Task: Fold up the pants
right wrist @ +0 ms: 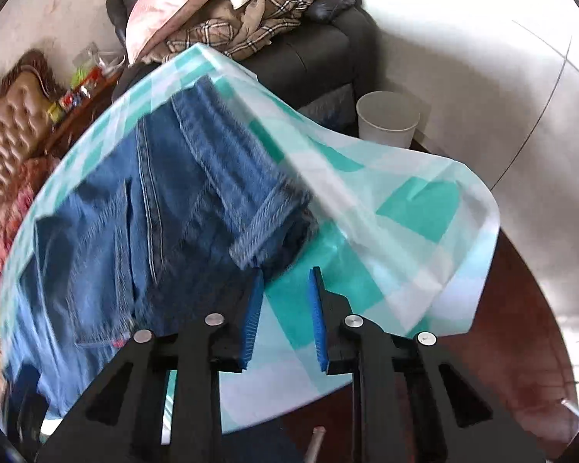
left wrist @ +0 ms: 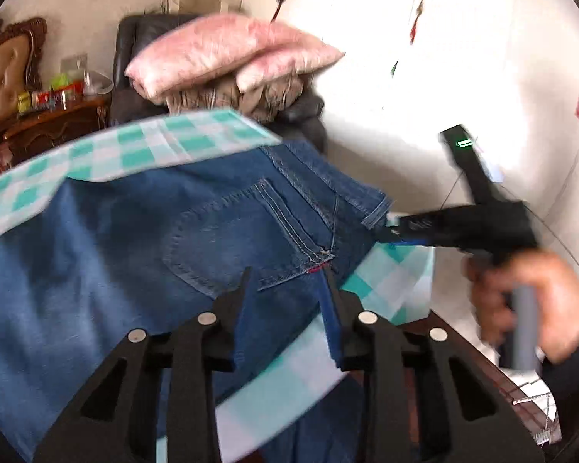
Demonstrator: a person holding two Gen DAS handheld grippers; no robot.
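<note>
Left gripper (left wrist: 285,285) is spread wide over the jeans (left wrist: 143,239), its fingers straddling the back pocket (left wrist: 243,239) without pinching it. Right gripper (right wrist: 285,289) gapes too, holding nothing, just beside a cuffed hem (right wrist: 262,220). These pants lie on a teal checked cloth (right wrist: 366,208) covering the tabletop (right wrist: 521,308).

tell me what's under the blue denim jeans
The blue denim jeans lie on a teal-and-white checked cloth. Dark wood shows beyond its edge; directly beneath the denim is hidden.
</note>
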